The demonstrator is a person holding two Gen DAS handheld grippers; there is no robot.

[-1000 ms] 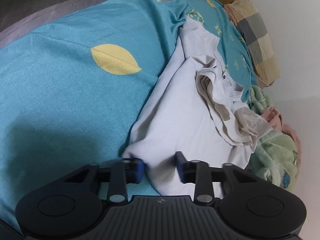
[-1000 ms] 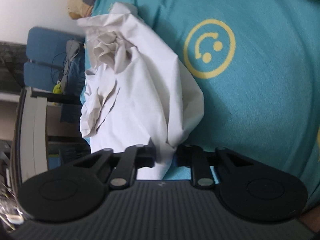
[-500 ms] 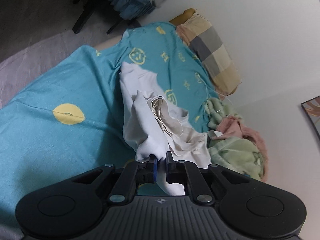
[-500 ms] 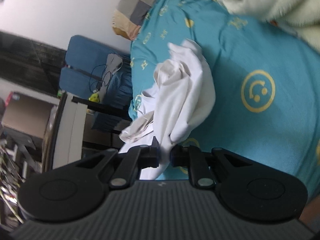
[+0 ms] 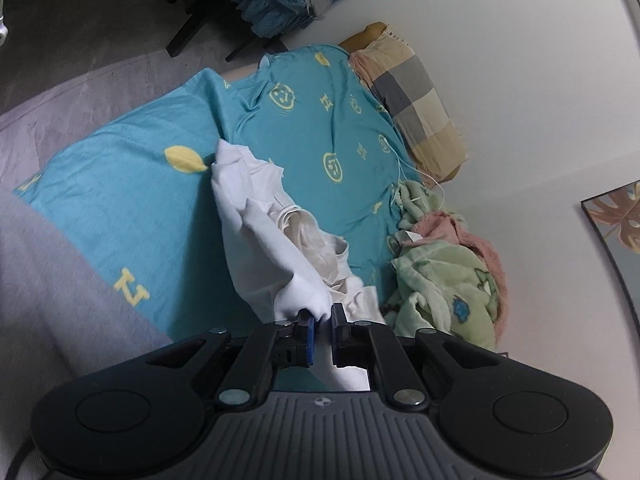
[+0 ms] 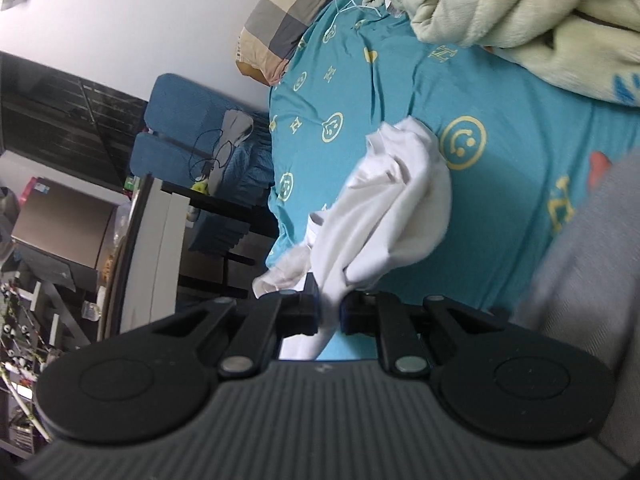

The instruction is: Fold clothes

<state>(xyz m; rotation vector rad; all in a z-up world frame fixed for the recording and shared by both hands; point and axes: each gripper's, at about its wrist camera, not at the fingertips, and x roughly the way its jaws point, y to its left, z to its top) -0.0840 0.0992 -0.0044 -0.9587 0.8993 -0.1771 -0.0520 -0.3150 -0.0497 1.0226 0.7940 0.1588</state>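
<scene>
- pinching a bunched edge of the white shirt [image 5: 264, 256], the left gripper [image 5: 321, 330] has just closed on it.
- right gripper [image 6: 330, 306] clamped on another edge of the shirt.
- shirt hangs from both over the teal bedsheet [image 5: 120, 208].

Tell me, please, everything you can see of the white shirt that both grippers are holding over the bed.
The white shirt is thin, soft-looking cloth, creased and bunched, with a cream inner layer showing among the folds. It hangs in a loose drape rather than lying flat. The left gripper is shut on one edge and the right gripper on another. Its far end seems to rest on the teal bedsheet. Nothing else touches it.
</scene>
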